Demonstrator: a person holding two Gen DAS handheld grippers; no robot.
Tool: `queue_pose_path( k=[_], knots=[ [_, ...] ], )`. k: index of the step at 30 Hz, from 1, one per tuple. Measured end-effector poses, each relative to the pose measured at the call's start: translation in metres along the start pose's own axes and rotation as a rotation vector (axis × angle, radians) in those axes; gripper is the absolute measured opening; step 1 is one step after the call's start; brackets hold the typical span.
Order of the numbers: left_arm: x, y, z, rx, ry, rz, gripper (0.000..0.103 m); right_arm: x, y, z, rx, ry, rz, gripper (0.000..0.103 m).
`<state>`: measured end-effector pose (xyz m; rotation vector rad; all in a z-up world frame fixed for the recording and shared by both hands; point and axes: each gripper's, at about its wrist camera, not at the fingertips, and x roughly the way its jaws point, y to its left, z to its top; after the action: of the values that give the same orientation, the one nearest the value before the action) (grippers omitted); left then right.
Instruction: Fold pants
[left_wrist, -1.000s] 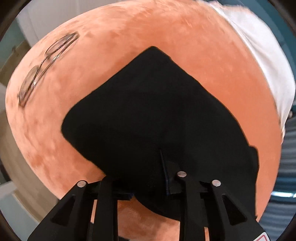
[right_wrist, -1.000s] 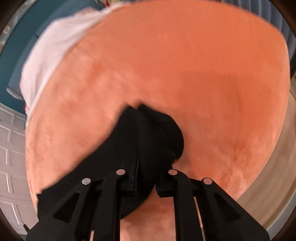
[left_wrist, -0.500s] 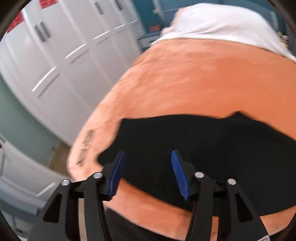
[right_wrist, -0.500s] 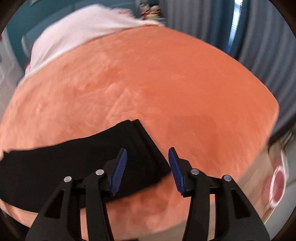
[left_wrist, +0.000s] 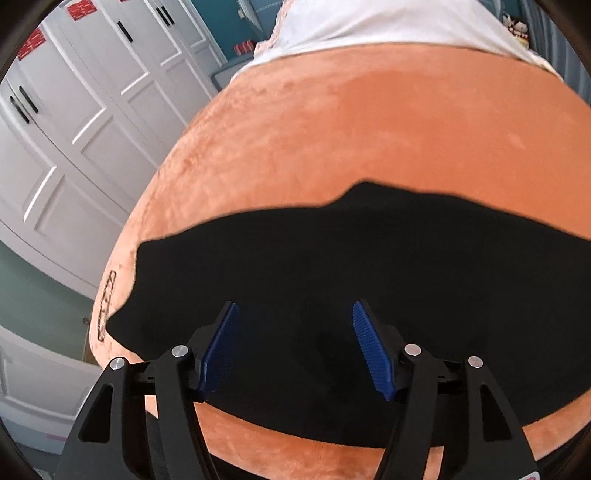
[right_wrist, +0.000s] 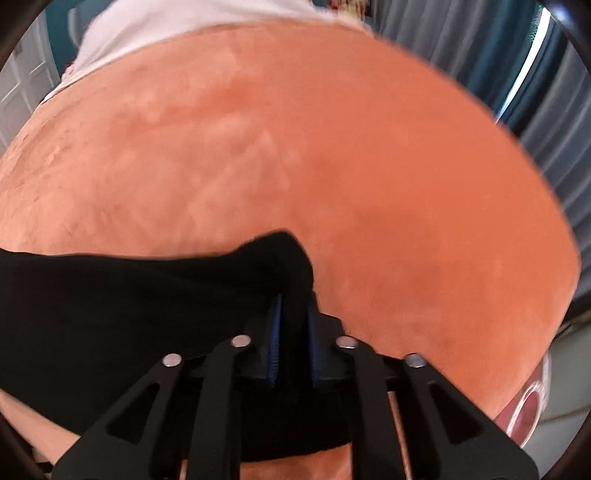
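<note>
Black pants (left_wrist: 332, 266) lie as a long folded strip across the near part of an orange plush bed cover (left_wrist: 369, 140). My left gripper (left_wrist: 293, 314) is open, its blue pads (left_wrist: 221, 347) held just over the left end of the strip and holding nothing. In the right wrist view the pants (right_wrist: 129, 295) run off to the left. My right gripper (right_wrist: 293, 314) is shut on the right end of the strip, with black cloth bunched between the blue pads (right_wrist: 275, 339).
A white sheet (left_wrist: 388, 26) covers the far end of the bed. White wardrobe doors (left_wrist: 74, 110) stand to the left. Blue-grey curtains (right_wrist: 517, 74) hang to the right. A pair of glasses (left_wrist: 105, 306) lies at the cover's left edge.
Both grippers let go of the pants and opened half a second ago. Now the right gripper has shut on the right end of the strip. The left stays open, closer over the pants.
</note>
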<state>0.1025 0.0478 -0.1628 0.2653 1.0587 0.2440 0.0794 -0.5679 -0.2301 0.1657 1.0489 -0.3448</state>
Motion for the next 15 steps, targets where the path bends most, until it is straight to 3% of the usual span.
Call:
queue_pose_path(
  k=[4, 7, 10, 12, 13, 14, 15],
  knots=[
    [0.014, 0.005, -0.012, -0.033, 0.045, -0.019, 0.062, -0.061, 0.027, 0.002, -0.024, -0.123, 0.026, 0.035],
    [0.023, 0.011, -0.021, -0.039, 0.066, -0.012, 0.062, -0.073, 0.063, -0.009, -0.073, -0.105, 0.133, 0.032],
    [0.028, 0.020, -0.027, -0.041, 0.053, 0.000, 0.062, -0.025, 0.063, -0.034, -0.090, 0.062, 0.067, 0.028],
    [0.033, 0.028, -0.027, -0.046, 0.063, -0.008, 0.062, -0.021, 0.038, -0.040, 0.041, 0.059, 0.094, 0.028],
    [0.035, 0.036, -0.028, -0.062, 0.064, -0.014, 0.062, -0.035, 0.037, -0.034, 0.083, 0.048, 0.010, 0.030],
    [0.036, 0.040, -0.028, -0.074, 0.061, -0.021, 0.062, -0.052, 0.048, -0.027, 0.054, 0.014, -0.026, 0.030],
    [0.038, 0.046, -0.030, -0.094, 0.057, -0.034, 0.062, -0.066, 0.064, -0.022, 0.021, -0.026, 0.001, 0.030]
  ],
)
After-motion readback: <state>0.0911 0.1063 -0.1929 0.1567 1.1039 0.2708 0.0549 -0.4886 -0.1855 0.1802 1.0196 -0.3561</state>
